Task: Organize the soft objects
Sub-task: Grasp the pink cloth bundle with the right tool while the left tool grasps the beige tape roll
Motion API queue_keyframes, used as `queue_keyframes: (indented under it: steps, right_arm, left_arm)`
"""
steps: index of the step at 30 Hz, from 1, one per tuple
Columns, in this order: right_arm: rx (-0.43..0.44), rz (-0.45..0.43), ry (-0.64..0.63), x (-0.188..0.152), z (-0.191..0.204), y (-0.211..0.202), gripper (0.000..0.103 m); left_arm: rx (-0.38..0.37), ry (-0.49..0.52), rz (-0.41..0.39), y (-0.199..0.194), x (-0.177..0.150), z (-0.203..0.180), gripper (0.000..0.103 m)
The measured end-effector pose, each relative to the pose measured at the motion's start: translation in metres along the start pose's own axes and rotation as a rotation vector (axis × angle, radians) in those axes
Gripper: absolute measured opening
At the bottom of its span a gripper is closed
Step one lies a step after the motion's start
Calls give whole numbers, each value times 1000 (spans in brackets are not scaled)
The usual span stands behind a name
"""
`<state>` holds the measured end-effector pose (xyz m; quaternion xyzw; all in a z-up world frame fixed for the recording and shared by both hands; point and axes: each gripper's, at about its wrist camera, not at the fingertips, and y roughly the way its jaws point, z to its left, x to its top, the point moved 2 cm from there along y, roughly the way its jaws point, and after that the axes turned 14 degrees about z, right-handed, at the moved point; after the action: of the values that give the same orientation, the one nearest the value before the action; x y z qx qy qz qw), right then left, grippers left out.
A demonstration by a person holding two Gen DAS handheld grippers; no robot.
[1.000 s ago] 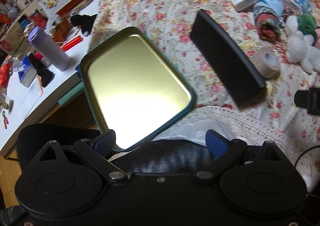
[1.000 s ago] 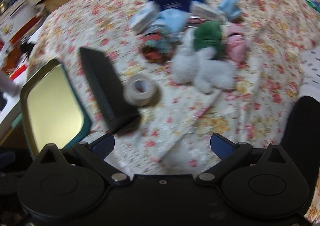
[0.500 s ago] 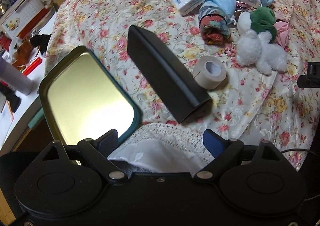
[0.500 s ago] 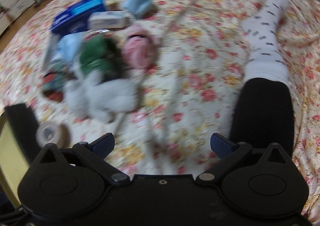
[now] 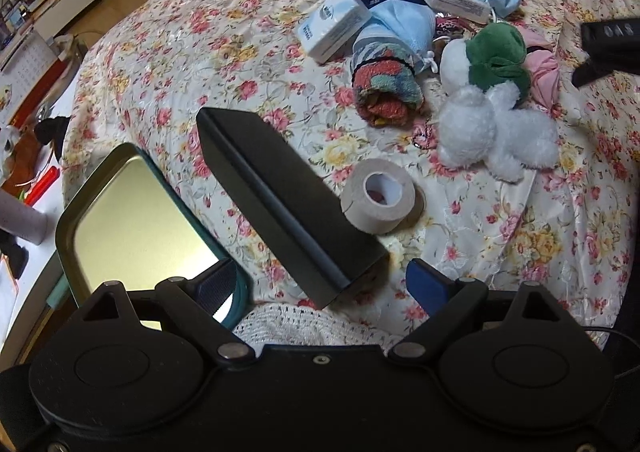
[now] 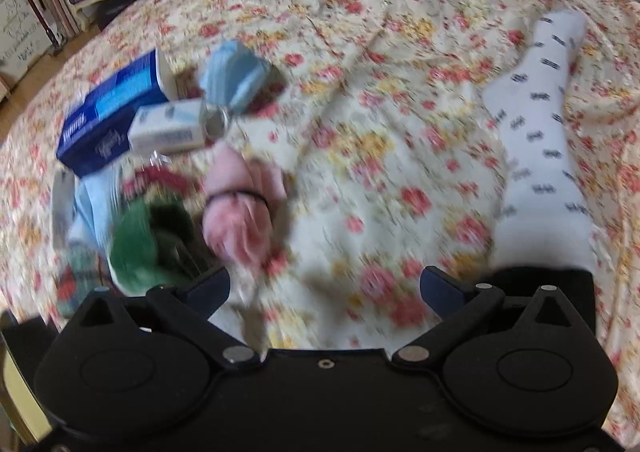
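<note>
L gripper (image 5: 320, 282) wide open, empty | R gripper (image 6: 324, 290) wide open, empty, right of plush (image 5: 492, 108) | plush looked light, squashy; grip white body

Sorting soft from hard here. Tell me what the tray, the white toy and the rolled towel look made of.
Tray: apparently metal, with a glossy gold inside that reflects light and a teal rim.
White toy: plush, with fluffy pile and a green fabric part on top.
Rolled towel: looks like terry cloth, with a looped multicolour surface, held by a dark band.
</note>
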<state>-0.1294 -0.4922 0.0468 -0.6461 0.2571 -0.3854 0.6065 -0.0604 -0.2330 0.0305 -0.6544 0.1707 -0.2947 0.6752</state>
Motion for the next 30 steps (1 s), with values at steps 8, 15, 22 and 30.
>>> queue_keyframes:
  steps: [8, 15, 22, 30]
  right_arm:
    - [5, 19, -48, 37, 29, 17, 102]
    - [5, 54, -96, 55, 47, 41, 88]
    - [56, 109, -95, 56, 44, 59, 54]
    - [63, 70, -117, 49, 46, 50, 39]
  left_arm:
    - [44, 22, -19, 1, 24, 0, 86]
    - [30, 34, -21, 5, 52, 1, 86]
    - [64, 93, -15, 20, 56, -13, 86]
    - [49, 201, -77, 8, 43, -27, 86]
